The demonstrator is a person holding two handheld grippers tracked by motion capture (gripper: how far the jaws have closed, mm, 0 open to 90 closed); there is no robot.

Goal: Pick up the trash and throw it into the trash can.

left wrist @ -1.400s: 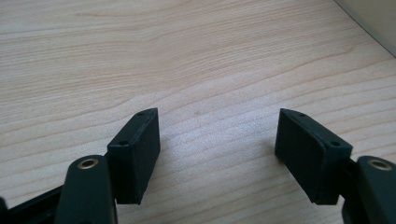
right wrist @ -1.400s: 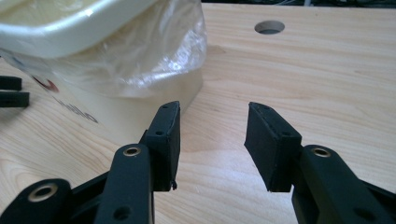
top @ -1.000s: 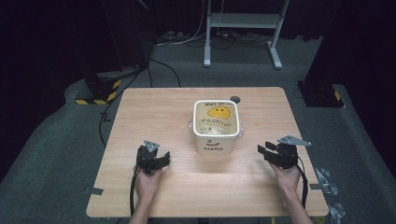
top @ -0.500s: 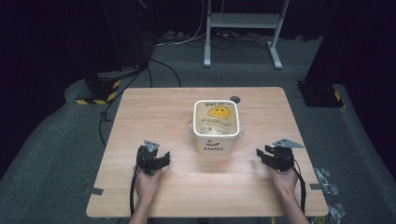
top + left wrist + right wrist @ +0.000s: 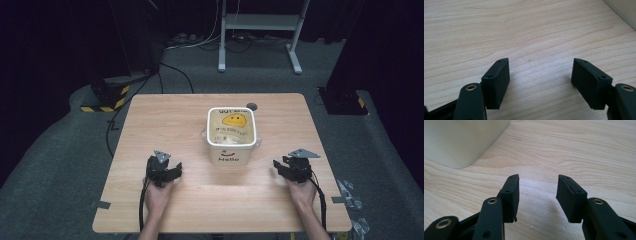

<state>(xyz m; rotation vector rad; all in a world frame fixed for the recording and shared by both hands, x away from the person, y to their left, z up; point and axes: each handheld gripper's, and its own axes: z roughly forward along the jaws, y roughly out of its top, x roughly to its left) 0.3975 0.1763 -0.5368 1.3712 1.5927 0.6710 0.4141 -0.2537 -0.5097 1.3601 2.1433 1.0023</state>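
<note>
Resting low on the worktop (image 5: pixel 150 125) beside the white tub (image 5: pixel 231 135): left gripper (image 5: pixel 172 170) and right gripper (image 5: pixel 280 167), both agape, empty.

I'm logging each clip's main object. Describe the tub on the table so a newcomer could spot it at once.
Find the wooden table in the dark room. Near its middle, slightly toward the far edge, stands a cream tub, between and beyond the left gripper and right gripper, touched by neither. Its lid bears a yellow smiley, and "Hello" is printed on its near side.
</note>
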